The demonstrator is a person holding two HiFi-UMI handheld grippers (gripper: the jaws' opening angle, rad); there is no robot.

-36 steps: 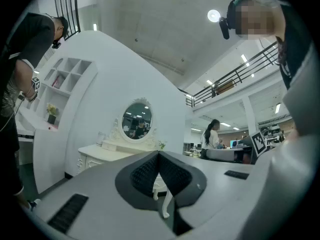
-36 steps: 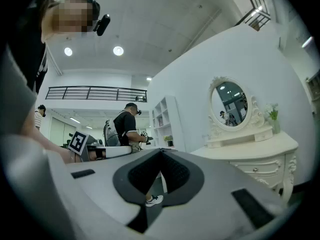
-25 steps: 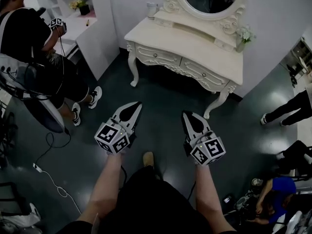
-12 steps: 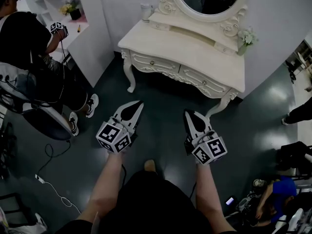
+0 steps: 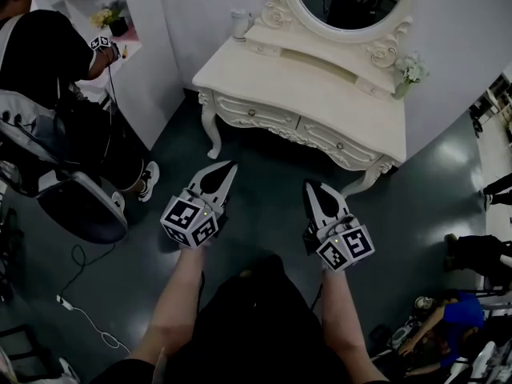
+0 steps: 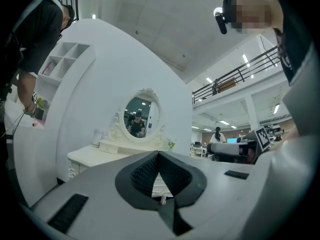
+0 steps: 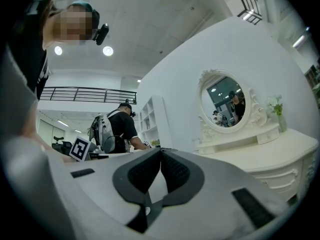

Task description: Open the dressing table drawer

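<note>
- Over the last second the dressing table (image 5: pixel 320 86) has been brought nearer in the head view. It now fills more of the frame, and the strip of dark floor (image 5: pixel 264 174) between it and the grippers has narrowed.
- The left gripper (image 5: pixel 231 166) and the right gripper (image 5: pixel 307 185) have been kept side by side ahead of the body, pointed level towards the table. Neither has yet been brought close to it.
- Both pairs of jaws are seen closed tip to tip in their own views, and nothing is held between them.
- 2 drawers are set in the table's front, the left drawer (image 5: pixel 252 112) and the right drawer (image 5: pixel 340 144), each with 1 small knob. Both are shut and untouched.
- Only the approach is judged to be under way. A knob has still to be reached, and the jaws must be parted before 1 can be gripped.
</note>
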